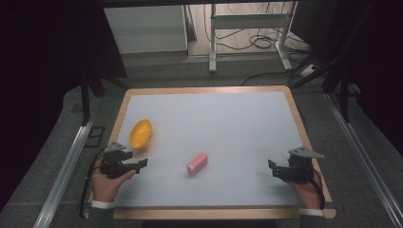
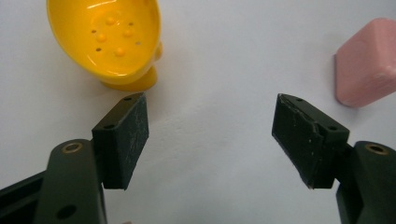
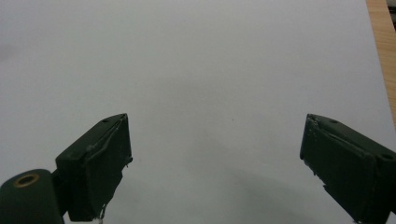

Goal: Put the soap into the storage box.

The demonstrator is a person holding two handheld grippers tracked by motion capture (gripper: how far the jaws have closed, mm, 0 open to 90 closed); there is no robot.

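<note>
A: Where is the pink soap bar [image 1: 197,163] found?

B: It is seen lying flat on the white mat [image 1: 228,123], near the middle of the near half, angled with one end toward the far right. In the left gripper view it lies at the right edge [image 2: 366,70], apart from the jaws.

A: How is it expected to handle?

B: It is judged to be light and stiff, with smooth, rounded faces that could slide between the pads. A hold across the two long sides, at mid-length, is judged safest; a grip at one end could let it pivot.

A: What lies around it?

B: A yellow dish [image 1: 141,133] with small bumps and holes in its floor is seen to the far left of the bar, well apart from it. It looks like thin, hard plastic that could skid if nudged.

A: And the grippers?

B: The left gripper [image 1: 140,165] is held just near of the dish, jaws spread wide with nothing between them. The right gripper [image 1: 272,168] is held at the near right, well apart from the bar, likewise spread and empty over bare mat.
</note>
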